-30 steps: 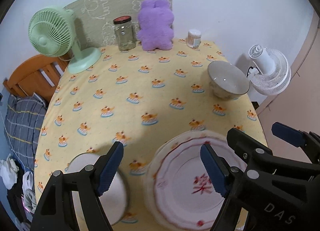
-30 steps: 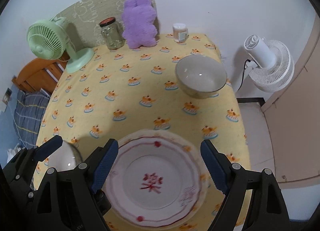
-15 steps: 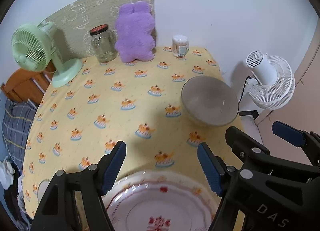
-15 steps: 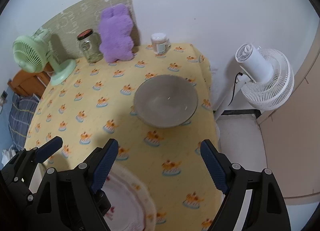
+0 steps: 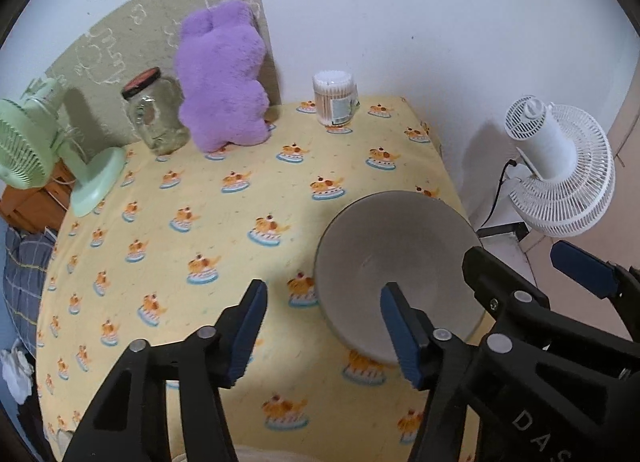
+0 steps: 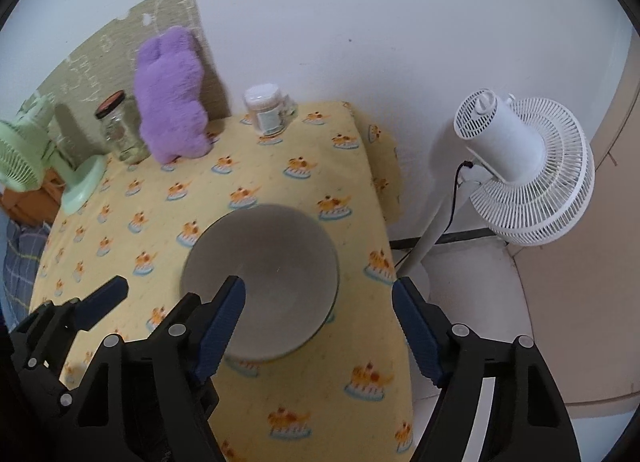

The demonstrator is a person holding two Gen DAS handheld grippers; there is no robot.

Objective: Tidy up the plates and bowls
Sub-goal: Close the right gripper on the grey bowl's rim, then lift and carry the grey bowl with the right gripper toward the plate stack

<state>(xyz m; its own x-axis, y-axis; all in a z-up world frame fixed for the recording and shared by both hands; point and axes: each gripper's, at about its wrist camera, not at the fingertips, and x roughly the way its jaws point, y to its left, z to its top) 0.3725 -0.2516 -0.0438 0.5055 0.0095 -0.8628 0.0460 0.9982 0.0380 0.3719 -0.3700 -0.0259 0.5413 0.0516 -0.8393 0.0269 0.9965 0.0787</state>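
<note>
A grey bowl [image 5: 396, 262] stands upright on the yellow tablecloth [image 5: 240, 222] near the table's right edge; it also shows in the right wrist view [image 6: 264, 278]. My right gripper [image 6: 320, 326] is open, its fingers either side of the bowl's near rim, not touching it. My left gripper [image 5: 324, 326] is open and empty, just left of the bowl, its right finger [image 5: 400, 334] over the bowl's near rim. The rim of a white plate [image 5: 256, 454] peeks in at the bottom edge of the left wrist view.
A purple plush toy [image 5: 222, 82], a glass jar [image 5: 154, 114], a cotton-swab tub [image 5: 334, 96] and a green desk fan [image 5: 36, 150] stand along the back. A white floor fan [image 6: 520, 166] stands right of the table. A bed [image 5: 24, 262] lies left.
Both grippers have moved forward and right, from above the red-patterned plate to the grey bowl. The plate has slid out of view below. Both stay open.
</note>
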